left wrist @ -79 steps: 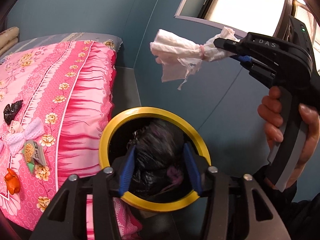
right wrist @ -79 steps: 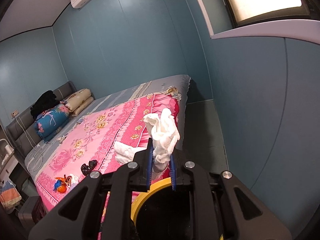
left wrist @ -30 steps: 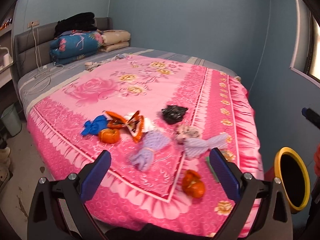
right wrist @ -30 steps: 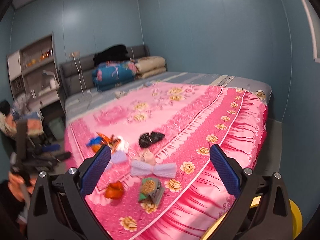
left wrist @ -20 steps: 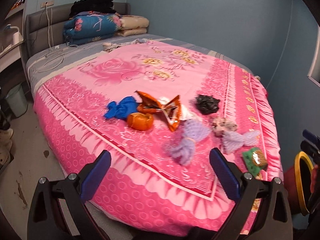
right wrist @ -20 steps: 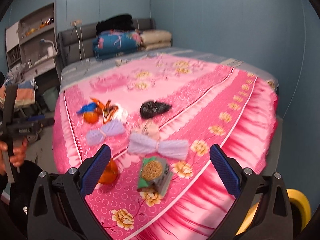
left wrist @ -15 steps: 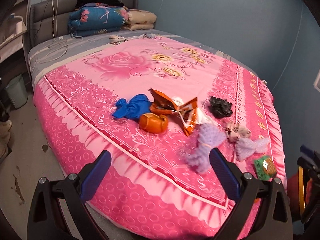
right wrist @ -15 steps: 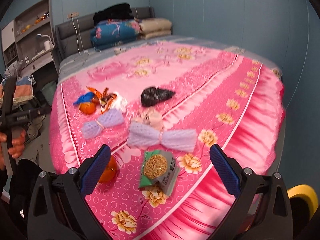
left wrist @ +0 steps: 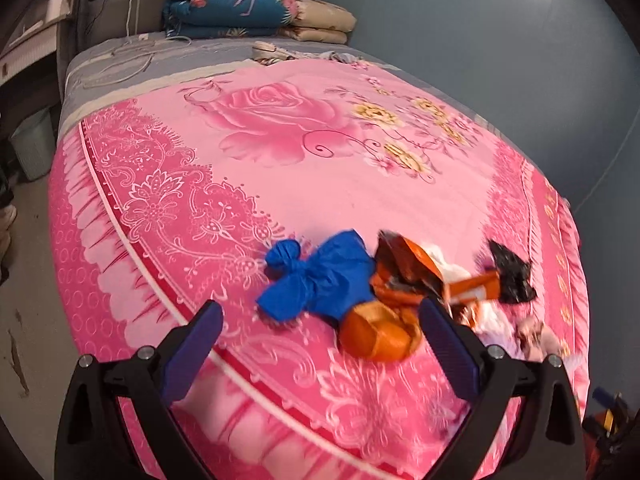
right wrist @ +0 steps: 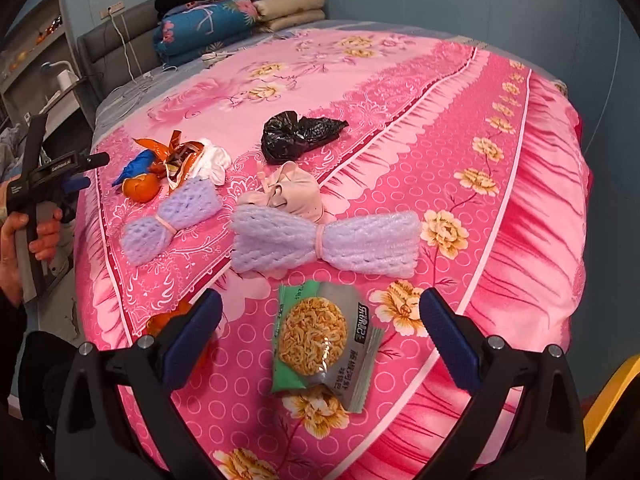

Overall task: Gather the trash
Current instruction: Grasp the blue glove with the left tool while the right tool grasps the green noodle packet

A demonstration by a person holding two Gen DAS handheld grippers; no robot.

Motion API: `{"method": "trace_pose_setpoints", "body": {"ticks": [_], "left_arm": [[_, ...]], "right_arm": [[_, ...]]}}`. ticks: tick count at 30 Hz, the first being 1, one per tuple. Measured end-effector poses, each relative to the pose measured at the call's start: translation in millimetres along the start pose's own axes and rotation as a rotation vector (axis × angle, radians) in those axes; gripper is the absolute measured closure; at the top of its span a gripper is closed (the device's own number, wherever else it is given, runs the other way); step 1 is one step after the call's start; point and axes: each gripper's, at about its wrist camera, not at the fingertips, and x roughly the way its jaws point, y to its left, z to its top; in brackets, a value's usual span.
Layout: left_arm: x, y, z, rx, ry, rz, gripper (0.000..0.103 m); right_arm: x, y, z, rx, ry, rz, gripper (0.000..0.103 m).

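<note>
The left gripper (left wrist: 320, 344) hangs over the pink bedspread (left wrist: 320, 160) with its jaws spread wide and nothing between them. Just ahead of it, between the finger lines, lies a blue knotted bag (left wrist: 320, 276), and touching that on the right is an orange bag (left wrist: 378, 334), close to the right finger. Beyond the orange bag sits a torn orange wrapper (left wrist: 412, 268) with something white behind it, blurred, perhaps tissue. Farther right is a black bag (left wrist: 510, 272).

The right gripper (right wrist: 320, 340) is also fully open and empty. To its far left a hand (right wrist: 24, 236) holds the other gripper beside the bed. Ahead and left lies a small purple foam net (right wrist: 172, 218); past that, the blue and orange pieces in a cluster. Straight ahead between the fingers lies a green noodle packet (right wrist: 316, 338), flat on the cover. Just beyond it is a larger purple foam net (right wrist: 326, 242), tied in the middle, touching a beige crumpled wad (right wrist: 292, 192). Farther off is the black bag. At the lower right edge shows a yellow bin rim (right wrist: 612, 396)
</note>
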Motion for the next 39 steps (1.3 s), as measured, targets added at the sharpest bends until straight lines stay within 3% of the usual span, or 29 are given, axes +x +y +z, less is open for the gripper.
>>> {"method": "trace_pose_setpoints", "body": {"ticks": [6,12,14,15,17,19,21,23,25,31,39], "left_arm": [[34.3,6.9,13.9,-0.040,0.025,0.004,0.009],[65.4,-4.2,13.8,-0.011,0.076,0.000,0.028],[71.6,-6.2,13.0,-0.008,0.090,-0.010,0.043],[73.8,-6.9,12.3,-0.007,0.091,-0.017,0.045],[76.1,-7.7,11.3,-0.004,0.086,-0.003,0.056],[76.3,-6.1,10.0,-0.026,0.077,-0.009,0.067],[75.0,-4.0,9.3,-0.046,0.072,-0.023,0.074],[74.4,-3.4,8.4,-0.052,0.066,-0.022,0.079],[72.0,-2.5,7.7,-0.068,0.058,-0.027,0.082],[62.6,2.2,4.7,-0.114,0.034,-0.047,0.085],[39.8,5.5,5.9,-0.113,0.004,-0.039,0.087]], "right_arm": [[21.4,-1.0,2.6,0.043,0.045,0.005,0.008],[39.7,-5.7,1.3,0.092,0.086,0.004,0.010],[44.5,-6.8,-0.8,0.098,0.103,-0.010,0.022],[47.1,-6.5,-2.0,0.099,0.112,-0.015,0.028],[52.9,-6.9,-4.7,0.103,0.128,-0.015,0.029],[56.3,-7.4,-7.2,0.105,0.133,-0.030,0.040],[56.3,-8.4,-7.3,0.108,0.120,-0.045,0.053],[58.0,-10.9,-6.7,0.118,0.123,-0.041,0.059],[57.2,-14.5,-5.7,0.140,0.118,-0.044,0.069],[56.2,-21.4,-4.4,0.175,0.123,-0.044,0.085],[36.4,-17.9,-0.4,0.179,0.075,-0.014,0.092]]}}
